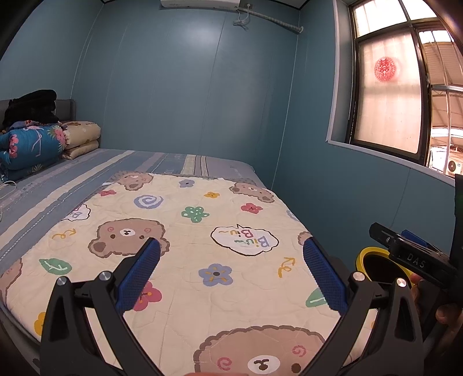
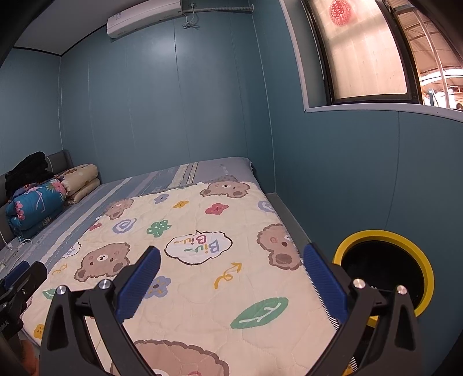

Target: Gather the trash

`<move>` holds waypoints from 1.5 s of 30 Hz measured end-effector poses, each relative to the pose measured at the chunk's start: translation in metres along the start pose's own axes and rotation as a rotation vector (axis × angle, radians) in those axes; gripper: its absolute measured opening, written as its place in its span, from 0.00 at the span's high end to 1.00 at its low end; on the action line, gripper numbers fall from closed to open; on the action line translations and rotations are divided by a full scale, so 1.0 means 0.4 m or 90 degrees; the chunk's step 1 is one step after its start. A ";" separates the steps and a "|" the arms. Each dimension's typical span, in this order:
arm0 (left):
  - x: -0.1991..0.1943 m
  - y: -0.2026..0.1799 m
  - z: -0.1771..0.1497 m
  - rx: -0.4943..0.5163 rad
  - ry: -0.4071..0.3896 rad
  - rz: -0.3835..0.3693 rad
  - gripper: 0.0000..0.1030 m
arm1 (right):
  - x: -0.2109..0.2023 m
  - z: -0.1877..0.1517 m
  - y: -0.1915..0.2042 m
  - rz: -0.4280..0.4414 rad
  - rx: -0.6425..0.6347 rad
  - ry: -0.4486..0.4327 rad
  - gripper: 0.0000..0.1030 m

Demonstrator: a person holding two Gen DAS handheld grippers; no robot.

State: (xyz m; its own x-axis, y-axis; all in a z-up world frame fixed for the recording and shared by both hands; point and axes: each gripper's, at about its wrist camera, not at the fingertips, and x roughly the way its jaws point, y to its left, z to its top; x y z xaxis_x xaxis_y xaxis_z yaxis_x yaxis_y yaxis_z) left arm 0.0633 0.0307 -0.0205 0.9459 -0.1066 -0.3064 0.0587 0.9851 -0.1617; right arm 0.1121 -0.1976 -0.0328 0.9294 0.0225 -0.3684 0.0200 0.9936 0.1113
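Bedroom, blue-panelled walls. Both hand-held grippers hover over the foot of a bed spread with a cream quilted blanket printed with brown bears and flowers.

Left hand-held gripper: black frame, blue ribbed pads, jaws spread wide, nothing between them. Only blanket shows in the gap.

Right hand-held gripper: same build, jaws likewise spread wide and empty. In the left wrist view its black body appears at the right edge, partly covering the bin.

Task's thing in view: a round black bin with a yellow rim, standing off the right side of the bed, close to the blue wall under the window. It sits just beyond the right hand-held gripper's right finger, whose frame overlaps its lower rim in the right wrist view. From the left wrist view only a slice of yellow rim shows, right of the left gripper's right finger.

No loose trash can be made out on the blanket.

Far end of bed: rolled blue floral quilt, folded beige bedding, black clothing heap. White air conditioner high on the wall.
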 end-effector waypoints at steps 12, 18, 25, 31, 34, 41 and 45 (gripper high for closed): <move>0.006 -0.002 -0.003 -0.001 0.005 -0.002 0.08 | 0.001 -0.009 0.007 -0.002 0.005 0.010 0.07; 0.009 0.000 -0.005 -0.002 0.006 -0.004 0.08 | 0.001 -0.012 0.009 -0.003 0.007 0.014 0.07; 0.013 0.006 -0.013 -0.003 0.011 -0.007 0.08 | 0.000 -0.015 0.011 -0.005 0.012 0.020 0.07; 0.016 0.005 -0.012 -0.003 0.013 -0.007 0.08 | 0.005 -0.012 0.009 -0.005 0.014 0.023 0.07; 0.017 0.004 -0.014 -0.002 0.013 -0.008 0.08 | 0.004 -0.012 0.008 -0.006 0.015 0.023 0.07; 0.018 0.003 -0.015 -0.001 0.013 -0.007 0.08 | 0.005 -0.013 0.007 -0.006 0.017 0.025 0.07; 0.018 0.001 -0.015 -0.001 0.013 -0.007 0.08 | 0.005 -0.013 0.006 -0.006 0.017 0.024 0.07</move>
State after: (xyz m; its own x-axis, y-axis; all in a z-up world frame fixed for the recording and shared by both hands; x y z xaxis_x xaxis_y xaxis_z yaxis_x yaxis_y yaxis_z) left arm 0.0684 0.0295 -0.0284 0.9385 -0.1197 -0.3238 0.0682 0.9838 -0.1660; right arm 0.1120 -0.1944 -0.0378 0.9144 0.0180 -0.4043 0.0392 0.9904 0.1326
